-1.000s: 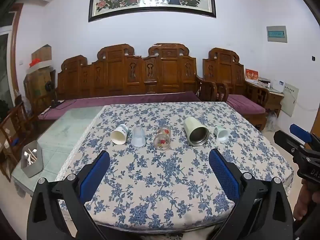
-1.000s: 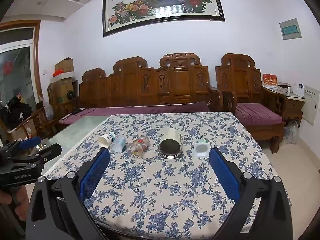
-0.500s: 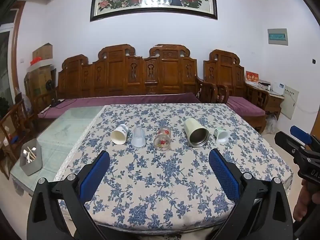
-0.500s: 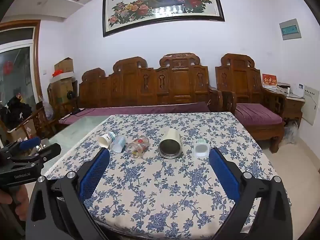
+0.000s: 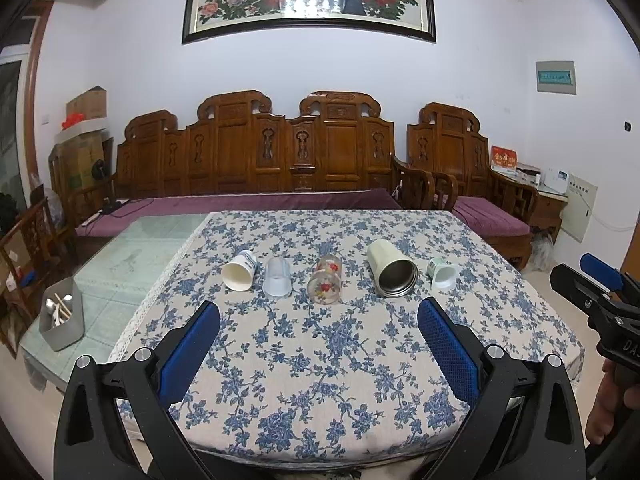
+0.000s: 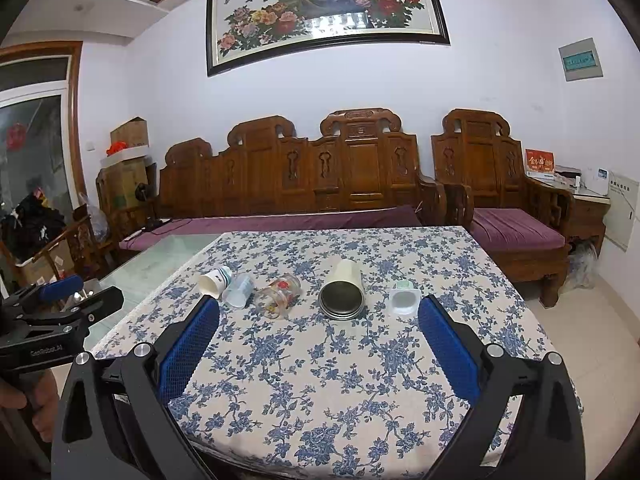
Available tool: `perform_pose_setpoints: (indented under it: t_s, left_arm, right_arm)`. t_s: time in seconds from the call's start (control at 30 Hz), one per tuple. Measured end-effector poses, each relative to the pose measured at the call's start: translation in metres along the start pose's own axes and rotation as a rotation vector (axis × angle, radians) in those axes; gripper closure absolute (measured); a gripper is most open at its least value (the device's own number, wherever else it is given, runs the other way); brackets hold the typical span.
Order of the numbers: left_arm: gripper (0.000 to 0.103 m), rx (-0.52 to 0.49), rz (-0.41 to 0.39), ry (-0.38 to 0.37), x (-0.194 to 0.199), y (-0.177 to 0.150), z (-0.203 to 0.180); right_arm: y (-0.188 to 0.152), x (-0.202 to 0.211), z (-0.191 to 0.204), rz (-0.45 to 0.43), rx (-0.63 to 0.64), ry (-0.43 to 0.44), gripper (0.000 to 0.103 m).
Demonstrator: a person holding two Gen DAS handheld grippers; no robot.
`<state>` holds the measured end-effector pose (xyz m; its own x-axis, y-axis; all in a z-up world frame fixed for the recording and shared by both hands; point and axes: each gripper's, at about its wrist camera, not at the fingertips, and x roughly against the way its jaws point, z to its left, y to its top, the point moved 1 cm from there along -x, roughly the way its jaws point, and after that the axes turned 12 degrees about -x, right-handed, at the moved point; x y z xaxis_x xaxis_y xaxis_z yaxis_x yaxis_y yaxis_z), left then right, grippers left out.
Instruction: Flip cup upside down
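Several cups lie on their sides in a row on the floral tablecloth (image 5: pixel 320 360), mouths toward me: a white paper cup (image 5: pixel 239 271), a clear plastic cup (image 5: pixel 277 277), a flowered glass (image 5: pixel 326 285), a cream steel-lined tumbler (image 5: pixel 391 268) and a small white-green cup (image 5: pixel 442 273). In the right wrist view the same row shows: paper cup (image 6: pixel 215 280), plastic cup (image 6: pixel 238 290), glass (image 6: pixel 279 295), tumbler (image 6: pixel 342 290), small cup (image 6: pixel 404 297). My left gripper (image 5: pixel 319 325) and right gripper (image 6: pixel 319 326) are open and empty, well short of the cups.
A bare glass strip of table (image 5: pixel 132 256) lies left of the cloth, with a grey utensil holder (image 5: pixel 62 319) near its edge. A carved wooden sofa (image 5: pixel 260 164) and armchair (image 5: pixel 476 184) stand behind the table. The other gripper shows at each view's side (image 5: pixel 600 296) (image 6: pixel 52 312).
The left wrist view has lifted and drawn back slightly, so the cups sit a little lower in frame. The right wrist view is almost unchanged. Both grippers stay open.
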<state>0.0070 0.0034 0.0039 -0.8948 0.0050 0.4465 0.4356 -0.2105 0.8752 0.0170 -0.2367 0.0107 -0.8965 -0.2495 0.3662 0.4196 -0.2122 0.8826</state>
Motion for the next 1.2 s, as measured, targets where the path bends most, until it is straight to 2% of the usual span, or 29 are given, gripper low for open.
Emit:
perform_pose_setpoints:
  t_s: [1.2]
  left_arm:
    - [0.008, 0.004, -0.005, -0.005, 0.0009, 0.0011, -0.0014]
  right_arm:
    - [0.0006, 0.0009, 0.0028, 0.002, -0.004, 0.005, 0.003]
